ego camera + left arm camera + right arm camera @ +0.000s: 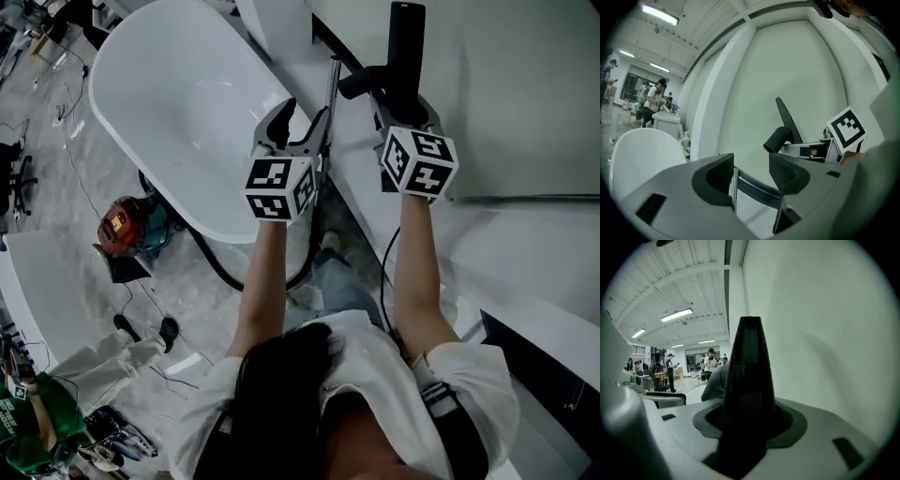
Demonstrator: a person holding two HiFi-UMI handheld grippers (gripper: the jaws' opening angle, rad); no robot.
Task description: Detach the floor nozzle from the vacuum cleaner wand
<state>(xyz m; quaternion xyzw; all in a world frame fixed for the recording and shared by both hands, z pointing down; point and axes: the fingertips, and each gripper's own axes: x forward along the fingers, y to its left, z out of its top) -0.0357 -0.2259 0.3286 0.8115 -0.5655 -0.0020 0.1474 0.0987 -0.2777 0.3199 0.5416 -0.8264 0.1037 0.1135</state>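
Jaws of the right gripper (pixel 404 101) clench the black floor nozzle (pixel 407 42), held up before the white wall. Left gripper (pixel 298 127) jaws stand apart, with the metal wand (pixel 332 89) just beside them.

The white wall (pixel 525 84) is closing off 12 to 4 o'clock, standing just beside the right gripper (pixel 405 103). The bathtub (pixel 169 103) is blocking 10 to 11 o'clock. The floor (pixel 52 187) is lying open at 8 o'clock, with the vacuum cleaner (pixel 127 228) and hose (pixel 212 264) intruding.
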